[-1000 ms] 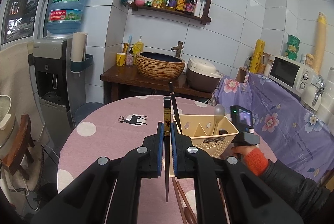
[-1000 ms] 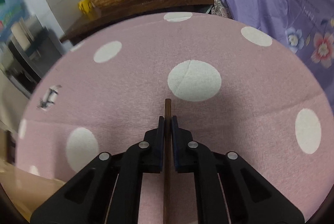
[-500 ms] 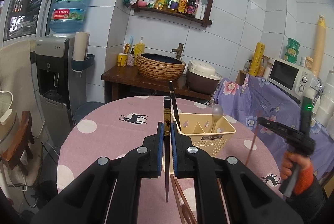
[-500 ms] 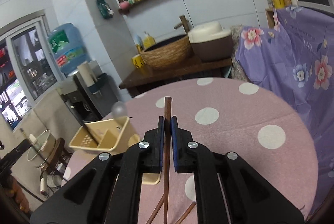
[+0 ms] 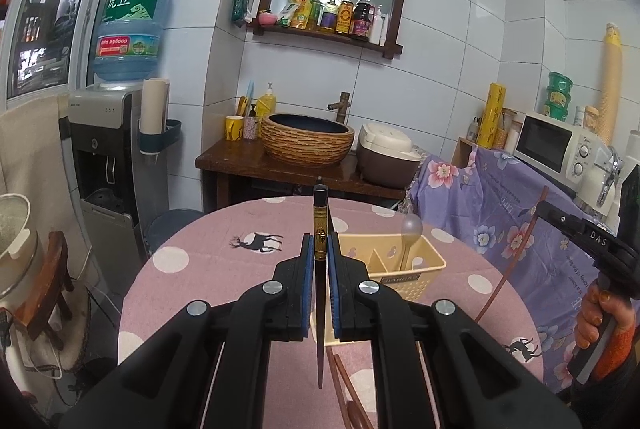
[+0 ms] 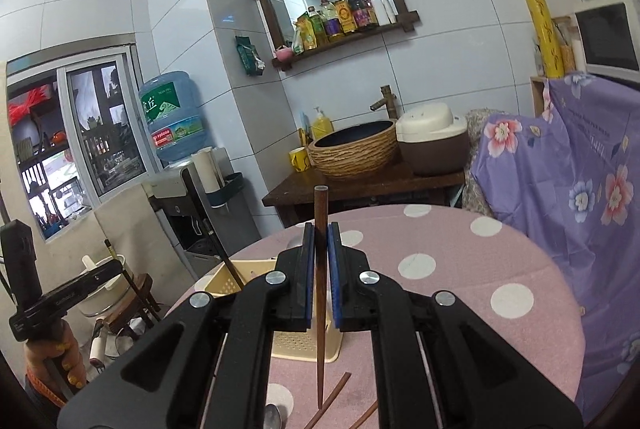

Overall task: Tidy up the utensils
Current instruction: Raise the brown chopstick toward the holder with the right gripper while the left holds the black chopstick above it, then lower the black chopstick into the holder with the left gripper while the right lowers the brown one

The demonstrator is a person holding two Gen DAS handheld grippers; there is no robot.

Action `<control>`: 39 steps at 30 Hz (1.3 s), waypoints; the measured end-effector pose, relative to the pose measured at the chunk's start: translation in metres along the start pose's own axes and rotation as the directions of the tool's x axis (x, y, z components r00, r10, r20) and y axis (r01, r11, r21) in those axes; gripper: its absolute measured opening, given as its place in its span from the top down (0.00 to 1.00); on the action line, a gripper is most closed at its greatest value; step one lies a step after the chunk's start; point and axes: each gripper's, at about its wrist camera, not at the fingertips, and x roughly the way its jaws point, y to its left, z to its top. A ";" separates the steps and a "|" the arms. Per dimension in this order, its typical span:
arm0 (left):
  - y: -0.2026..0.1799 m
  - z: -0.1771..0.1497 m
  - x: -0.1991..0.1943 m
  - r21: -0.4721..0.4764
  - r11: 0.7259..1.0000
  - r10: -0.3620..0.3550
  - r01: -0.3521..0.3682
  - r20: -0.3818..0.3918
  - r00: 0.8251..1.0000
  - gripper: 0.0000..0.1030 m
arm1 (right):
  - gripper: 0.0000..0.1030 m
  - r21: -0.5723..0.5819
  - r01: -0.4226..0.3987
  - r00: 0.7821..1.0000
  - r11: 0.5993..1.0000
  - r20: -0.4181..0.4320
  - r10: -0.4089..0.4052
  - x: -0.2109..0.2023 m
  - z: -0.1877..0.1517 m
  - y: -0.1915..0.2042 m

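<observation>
Your left hand-held gripper [image 5: 320, 249] is closed on a black chopstick [image 5: 320, 229] with a gold band, held upright between the blue pads, its thin end pointing down toward you. Your right hand-held gripper [image 6: 320, 241] is clamped the same way on a brown wooden chopstick [image 6: 320, 293]. Both hang above the pink polka-dot surface [image 5: 200, 269]. The cream utensil caddy [image 5: 404, 271] stands on it (a pale spoon [image 5: 410, 235] and a dark chopstick [image 6: 224, 255] already lean inside). More brown chopsticks [image 5: 346, 389] lie loose on the cloth just before the caddy.
</observation>
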 end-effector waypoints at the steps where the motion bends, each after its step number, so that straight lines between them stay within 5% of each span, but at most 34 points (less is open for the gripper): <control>1: -0.001 0.006 -0.001 0.006 1.000 -0.001 0.001 0.008 1.000 0.92 | 0.93 -0.006 -0.002 1.000 1.000 0.005 0.002 0.000 0.007 0.002; 10: -0.020 0.101 -0.018 0.042 0.998 -0.044 0.038 0.143 0.989 0.92 | 0.93 -0.095 -0.020 0.991 0.995 0.133 0.033 -0.007 0.103 0.046; 15: -0.037 0.123 -0.004 0.039 0.998 -0.049 0.043 0.188 0.981 0.92 | 0.93 -0.097 0.015 0.982 0.995 0.187 0.003 0.015 0.123 0.064; 27: -0.027 0.037 0.078 -0.014 1.000 0.011 -0.010 0.027 1.000 0.92 | 0.93 -0.019 0.060 0.998 0.998 -0.003 -0.060 0.097 0.023 0.038; 39: -0.011 0.004 0.098 -0.074 0.997 0.009 -0.013 -0.057 0.998 0.92 | 0.93 0.012 0.064 0.998 0.998 -0.025 -0.064 0.102 -0.003 0.024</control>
